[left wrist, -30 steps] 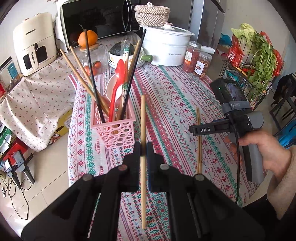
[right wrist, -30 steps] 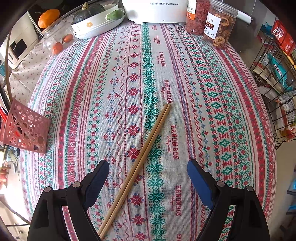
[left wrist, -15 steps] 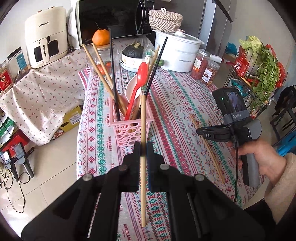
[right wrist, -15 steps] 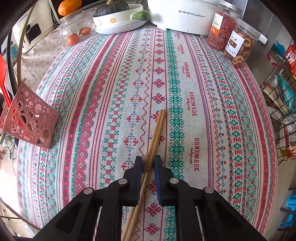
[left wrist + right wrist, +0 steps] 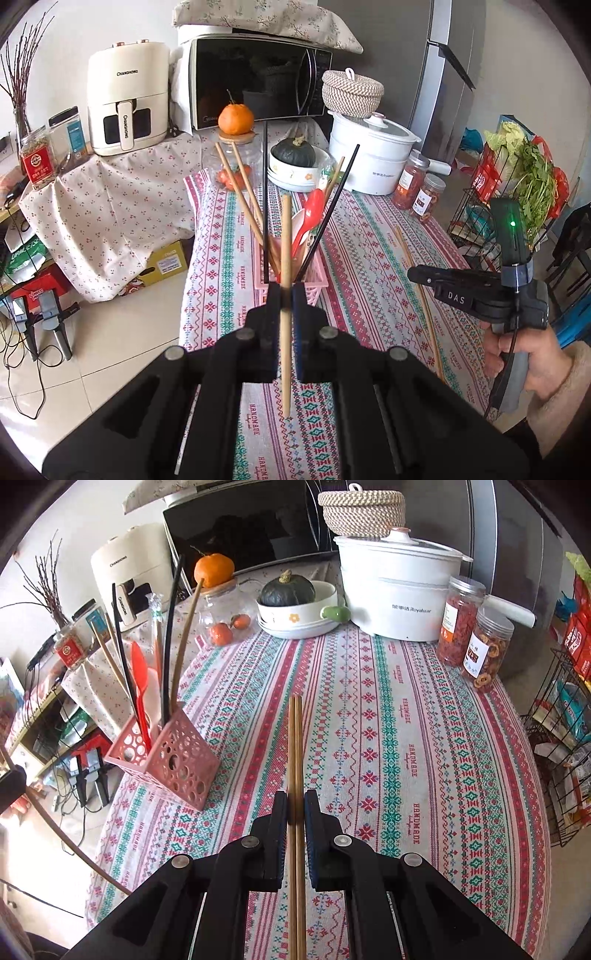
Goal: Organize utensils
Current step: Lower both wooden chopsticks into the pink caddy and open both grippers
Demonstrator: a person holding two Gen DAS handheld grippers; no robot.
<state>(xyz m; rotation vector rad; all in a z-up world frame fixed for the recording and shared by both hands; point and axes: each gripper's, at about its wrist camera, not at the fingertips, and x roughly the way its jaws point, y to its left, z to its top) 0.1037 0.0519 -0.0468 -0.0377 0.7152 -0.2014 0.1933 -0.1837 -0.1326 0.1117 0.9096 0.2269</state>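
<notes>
My left gripper [image 5: 285, 295] is shut on a single wooden chopstick [image 5: 285, 258], held upright just in front of the pink utensil basket [image 5: 317, 284]. That basket [image 5: 173, 757] stands at the table's left edge and holds wooden and black chopsticks, a red spoon [image 5: 139, 686] and a white spoon. My right gripper [image 5: 295, 805] is shut on a pair of wooden chopsticks [image 5: 295, 746], lifted above the patterned tablecloth [image 5: 406, 738]. In the left wrist view the right gripper [image 5: 415, 273] sits at the right with the pair of wooden chopsticks [image 5: 410, 258] slanting through it.
At the table's far end stand a white cooker [image 5: 399, 590], a bowl with a dark squash [image 5: 288, 590], a glass jar [image 5: 221, 616] with an orange on top and two snack jars [image 5: 487, 650]. A wire rack [image 5: 565, 738] is off the right edge. Microwave and air fryer behind.
My right gripper closed on the pair of chopsticks and lifted them off the cloth. My left gripper rose and drew back with its single chopstick, the basket now lower in view.
</notes>
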